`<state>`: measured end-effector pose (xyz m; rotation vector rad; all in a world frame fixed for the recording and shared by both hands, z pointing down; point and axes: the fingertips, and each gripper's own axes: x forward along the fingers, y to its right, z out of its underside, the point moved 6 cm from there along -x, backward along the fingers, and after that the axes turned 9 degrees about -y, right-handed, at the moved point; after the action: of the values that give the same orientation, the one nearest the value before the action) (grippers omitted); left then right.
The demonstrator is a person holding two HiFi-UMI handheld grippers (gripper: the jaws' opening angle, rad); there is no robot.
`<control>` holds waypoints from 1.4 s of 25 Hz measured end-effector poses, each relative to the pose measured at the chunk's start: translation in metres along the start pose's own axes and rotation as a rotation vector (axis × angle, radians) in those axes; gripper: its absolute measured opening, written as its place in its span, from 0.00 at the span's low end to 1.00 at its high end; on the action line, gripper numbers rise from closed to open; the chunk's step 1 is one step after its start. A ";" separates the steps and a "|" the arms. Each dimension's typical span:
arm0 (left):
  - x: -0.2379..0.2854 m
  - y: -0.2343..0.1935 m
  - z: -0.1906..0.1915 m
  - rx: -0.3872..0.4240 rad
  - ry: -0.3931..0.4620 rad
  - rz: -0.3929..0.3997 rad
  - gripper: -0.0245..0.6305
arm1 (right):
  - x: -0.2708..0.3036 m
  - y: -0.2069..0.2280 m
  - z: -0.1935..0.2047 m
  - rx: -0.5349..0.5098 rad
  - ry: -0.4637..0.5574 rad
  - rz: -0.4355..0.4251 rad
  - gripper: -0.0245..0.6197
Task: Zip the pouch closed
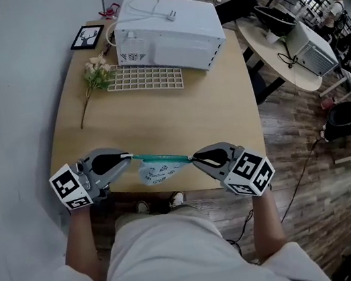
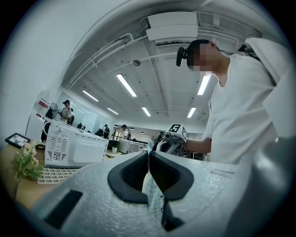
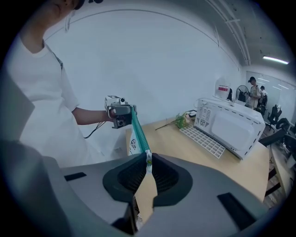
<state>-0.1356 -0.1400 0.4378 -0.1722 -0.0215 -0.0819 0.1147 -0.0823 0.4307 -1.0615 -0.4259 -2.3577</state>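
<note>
A small white patterned pouch (image 1: pixel 156 171) with a teal zipper (image 1: pixel 162 157) hangs stretched between my two grippers, over the front edge of the wooden table (image 1: pixel 178 119). My left gripper (image 1: pixel 128 157) is shut on the pouch's left end; the fabric (image 2: pixel 152 190) shows pinched between its pads. My right gripper (image 1: pixel 194 159) is shut on the zipper pull (image 3: pixel 148 159) at the right end. In the right gripper view the teal zipper (image 3: pixel 139 132) runs taut from my right gripper (image 3: pixel 148 156) to the left gripper (image 3: pixel 119 111). The pouch's underside is hidden.
A white microwave (image 1: pixel 166 30) stands at the table's far end, with a white grid rack (image 1: pixel 144 78) in front of it. A flower sprig (image 1: pixel 94 77) and a small framed picture (image 1: pixel 86 36) lie at the far left. A round table (image 1: pixel 281 50) stands to the right.
</note>
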 end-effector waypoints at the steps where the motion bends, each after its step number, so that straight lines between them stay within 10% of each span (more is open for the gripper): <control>1: 0.000 0.000 0.000 0.003 -0.004 0.005 0.07 | -0.001 0.000 0.000 0.004 0.001 0.008 0.10; 20: 0.011 -0.013 0.002 -0.007 -0.015 -0.015 0.07 | 0.019 0.000 0.016 0.174 0.061 0.031 0.11; 35: 0.043 -0.038 0.003 -0.063 -0.072 -0.296 0.07 | 0.006 0.057 0.033 0.203 0.113 0.052 0.14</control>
<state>-0.0957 -0.1804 0.4485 -0.2345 -0.1164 -0.3716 0.1638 -0.1147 0.4607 -0.8319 -0.5742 -2.2597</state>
